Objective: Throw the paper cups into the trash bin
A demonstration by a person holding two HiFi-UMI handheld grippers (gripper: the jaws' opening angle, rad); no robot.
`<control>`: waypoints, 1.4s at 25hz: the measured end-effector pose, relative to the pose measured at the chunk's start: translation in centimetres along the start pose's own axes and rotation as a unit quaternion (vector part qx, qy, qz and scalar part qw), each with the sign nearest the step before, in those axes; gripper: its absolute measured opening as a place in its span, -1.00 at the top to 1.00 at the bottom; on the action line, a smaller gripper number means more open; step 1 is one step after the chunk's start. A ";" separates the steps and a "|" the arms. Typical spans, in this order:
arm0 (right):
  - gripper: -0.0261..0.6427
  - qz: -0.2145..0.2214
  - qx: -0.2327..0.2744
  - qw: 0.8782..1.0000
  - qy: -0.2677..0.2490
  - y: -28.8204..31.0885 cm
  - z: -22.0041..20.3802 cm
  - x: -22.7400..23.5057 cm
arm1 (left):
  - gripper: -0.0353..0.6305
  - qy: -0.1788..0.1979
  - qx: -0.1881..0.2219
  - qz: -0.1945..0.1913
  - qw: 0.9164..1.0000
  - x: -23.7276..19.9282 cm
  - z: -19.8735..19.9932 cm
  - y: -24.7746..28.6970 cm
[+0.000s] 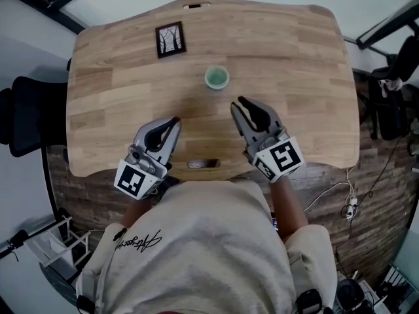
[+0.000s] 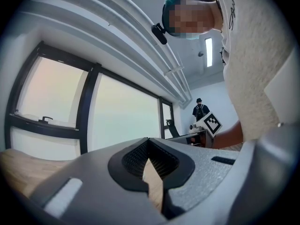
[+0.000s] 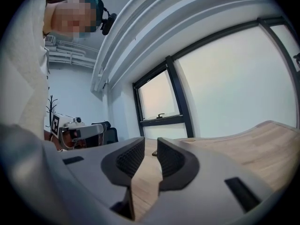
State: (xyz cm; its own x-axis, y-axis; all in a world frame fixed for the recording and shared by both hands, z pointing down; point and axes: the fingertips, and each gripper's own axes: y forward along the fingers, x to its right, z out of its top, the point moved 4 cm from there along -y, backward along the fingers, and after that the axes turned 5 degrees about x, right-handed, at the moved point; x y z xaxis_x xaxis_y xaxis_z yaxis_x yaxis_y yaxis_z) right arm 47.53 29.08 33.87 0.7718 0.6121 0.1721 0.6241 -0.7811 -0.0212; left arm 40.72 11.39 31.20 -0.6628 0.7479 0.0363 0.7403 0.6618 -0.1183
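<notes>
A single green paper cup (image 1: pixel 217 78) stands upright near the middle of the wooden table (image 1: pixel 294 64). My right gripper (image 1: pixel 237 104) lies just short of the cup and a little to its right. Its jaws stand slightly open with nothing between them, and in the right gripper view (image 3: pixel 150 144) bare table shows through the narrow gap. My left gripper (image 1: pixel 175 120) rests over the table's near left part, well apart from the cup. In the left gripper view (image 2: pixel 148 142) its fingertips meet, so it is shut and empty. No trash bin shows in any view.
A small framed picture (image 1: pixel 170 40) lies at the table's far left. A dark flat object (image 1: pixel 201 164) sits at the front edge between the grippers. A black chair (image 1: pixel 26 116) stands to the left; another chair (image 1: pixel 393 103) and cables (image 1: pixel 350 205) are at the right.
</notes>
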 end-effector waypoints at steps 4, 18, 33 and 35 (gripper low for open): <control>0.59 0.019 -0.008 1.000 0.000 0.7 -0.9 0.9 | 0.88 -0.001 -0.002 0.005 1.000 -0.2 -0.3 0.7; 0.12 0.046 -0.045 0.997 -0.045 3.3 -4.8 4.1 | 0.88 0.001 -0.027 0.050 0.998 -0.6 -1.2 1.5; 0.05 0.048 -0.169 0.983 -0.050 5.8 -12.8 7.0 | 0.88 0.002 -0.050 0.110 0.993 -0.3 -2.1 0.3; 0.03 0.049 -0.174 0.982 -0.051 6.3 -13.3 6.9 | 0.88 0.002 -0.052 0.120 0.991 -0.3 -2.1 0.1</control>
State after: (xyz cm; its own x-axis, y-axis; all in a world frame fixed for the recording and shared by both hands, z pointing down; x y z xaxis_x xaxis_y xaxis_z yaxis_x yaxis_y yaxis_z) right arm 55.20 26.76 48.02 0.8453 0.5272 0.0869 0.4804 -0.8210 0.3084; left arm 41.19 11.35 33.28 -0.4661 0.8844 0.0235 0.8842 0.4666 -0.0203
